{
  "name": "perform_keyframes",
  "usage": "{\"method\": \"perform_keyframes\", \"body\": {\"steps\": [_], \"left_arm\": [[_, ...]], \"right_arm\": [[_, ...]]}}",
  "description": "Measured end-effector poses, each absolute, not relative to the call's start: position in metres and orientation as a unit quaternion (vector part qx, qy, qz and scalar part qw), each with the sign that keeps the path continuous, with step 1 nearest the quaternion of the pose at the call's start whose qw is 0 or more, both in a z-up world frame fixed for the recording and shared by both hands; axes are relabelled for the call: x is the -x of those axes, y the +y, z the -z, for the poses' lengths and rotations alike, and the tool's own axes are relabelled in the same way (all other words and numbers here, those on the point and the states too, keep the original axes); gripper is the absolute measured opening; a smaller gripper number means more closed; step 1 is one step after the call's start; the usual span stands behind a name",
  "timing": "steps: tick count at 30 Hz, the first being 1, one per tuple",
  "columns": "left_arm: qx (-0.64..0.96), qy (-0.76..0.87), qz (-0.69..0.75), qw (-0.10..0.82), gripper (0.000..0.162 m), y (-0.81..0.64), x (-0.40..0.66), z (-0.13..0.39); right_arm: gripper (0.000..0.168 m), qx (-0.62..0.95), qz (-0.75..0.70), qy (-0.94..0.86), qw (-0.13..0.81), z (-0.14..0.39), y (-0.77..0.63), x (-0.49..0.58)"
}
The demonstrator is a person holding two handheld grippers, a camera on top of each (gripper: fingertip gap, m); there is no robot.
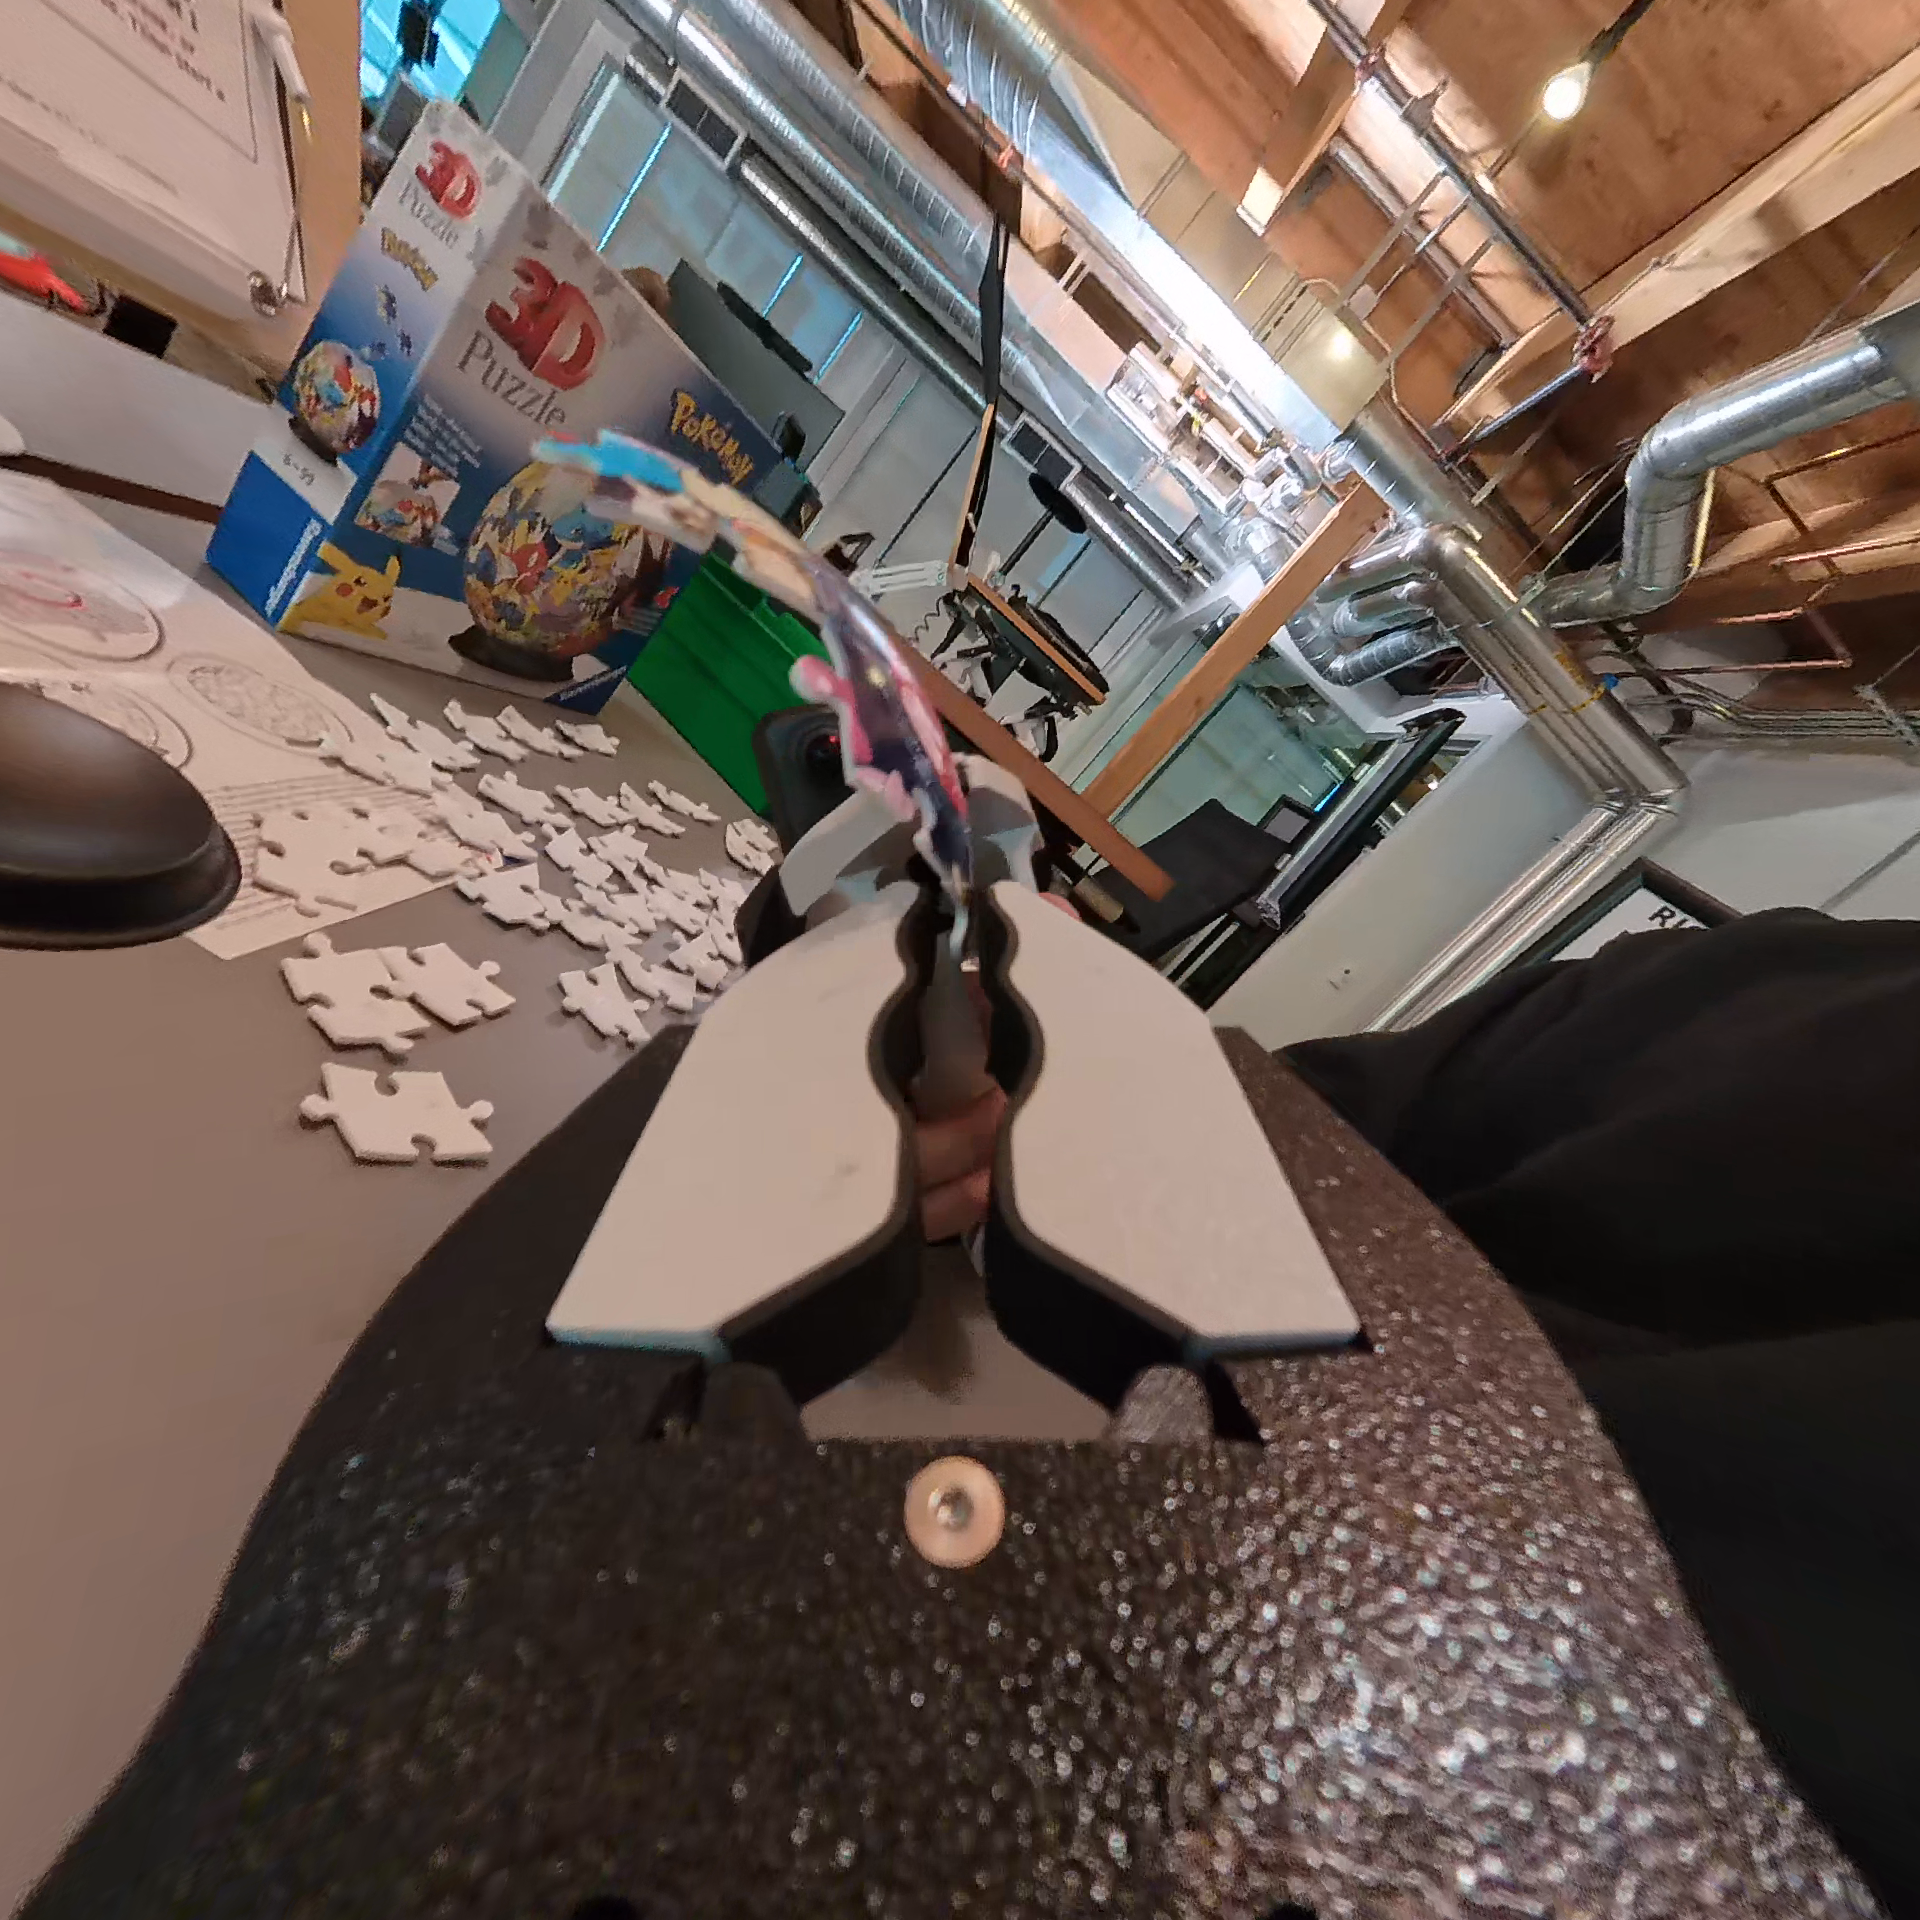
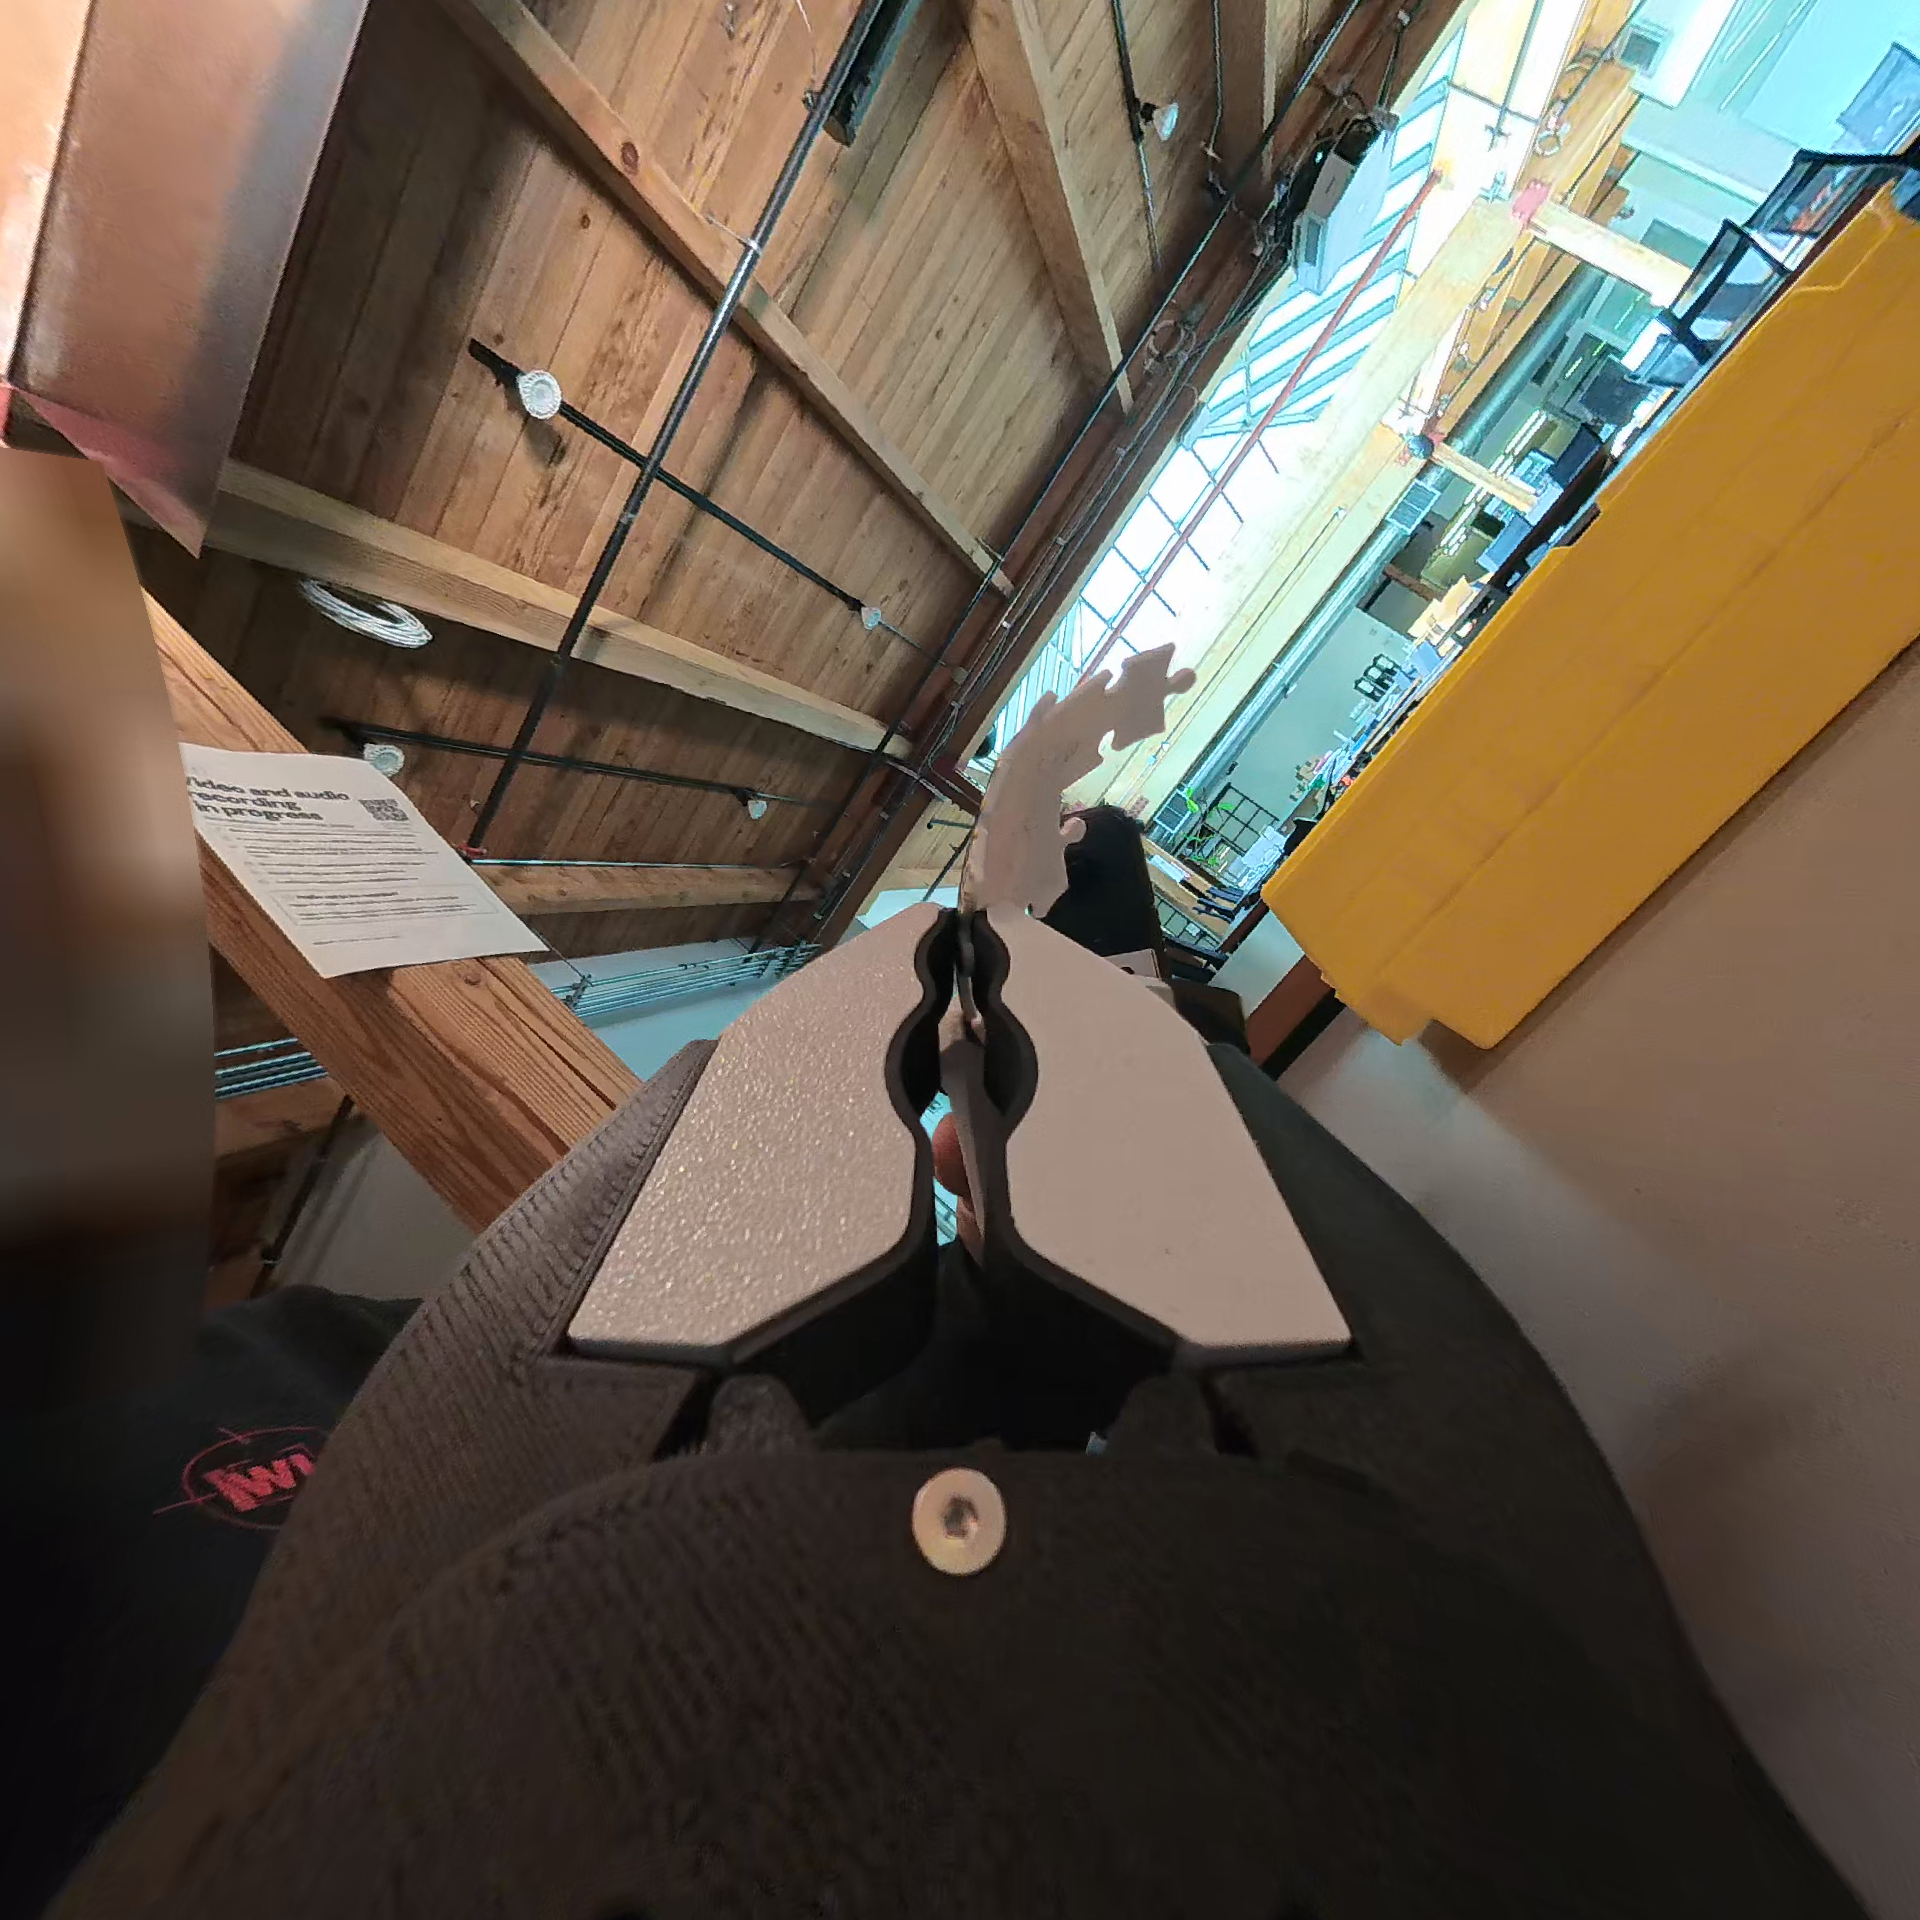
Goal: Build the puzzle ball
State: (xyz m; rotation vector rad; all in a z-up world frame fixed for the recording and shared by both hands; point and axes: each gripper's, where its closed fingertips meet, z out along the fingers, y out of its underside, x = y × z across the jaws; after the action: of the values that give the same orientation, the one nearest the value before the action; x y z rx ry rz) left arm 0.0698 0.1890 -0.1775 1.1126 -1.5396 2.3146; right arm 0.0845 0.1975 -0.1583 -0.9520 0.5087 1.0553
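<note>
My left gripper [image 1: 961, 914] is shut on the lower end of a curved strip of joined puzzle pieces [image 1: 873, 665]. The strip shows its colourful printed side and arcs up and to the left. My right gripper [image 1: 904, 842] shows just beyond it, with its grey fingers closed on the same strip. In the right wrist view my right gripper [image 2: 961, 925] is shut on the strip [image 2: 1039, 800], which shows its white back and curves up to the right. Both grippers hold it in the air above the table.
Several loose white-backed pieces [image 1: 582, 831] lie on the grey table [image 1: 156, 1195]. The puzzle box [image 1: 499, 468] stands behind them beside a green bin [image 1: 717, 655]. A black round stand [image 1: 94, 821] and printed sheets [image 1: 208, 665] are at left. A yellow bin [image 2: 1610, 675] is at right. Only a small space, under 4 cm, lies between the two pairs of fingers.
</note>
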Motion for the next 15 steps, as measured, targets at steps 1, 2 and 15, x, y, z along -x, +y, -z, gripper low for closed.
{"method": "perform_keyframes", "body": {"steps": [1,2,15], "left_arm": [[-0.368,-0.511,-0.773,0.074,0.002,0.189,-0.069,0.176],[-0.368,-0.509,-0.774,0.077,0.002,0.189,-0.07,0.176],[-0.478,-0.547,-0.645,0.236,0.001,0.201,-0.049,0.224]], "right_arm": [[0.003,0.43,-0.479,0.232,0.729,0.158,0.198,-0.085],[0.003,0.431,-0.479,0.233,0.728,0.158,0.198,-0.085],[0.047,0.691,-0.228,0.162,0.667,0.198,0.166,-0.106]]}}
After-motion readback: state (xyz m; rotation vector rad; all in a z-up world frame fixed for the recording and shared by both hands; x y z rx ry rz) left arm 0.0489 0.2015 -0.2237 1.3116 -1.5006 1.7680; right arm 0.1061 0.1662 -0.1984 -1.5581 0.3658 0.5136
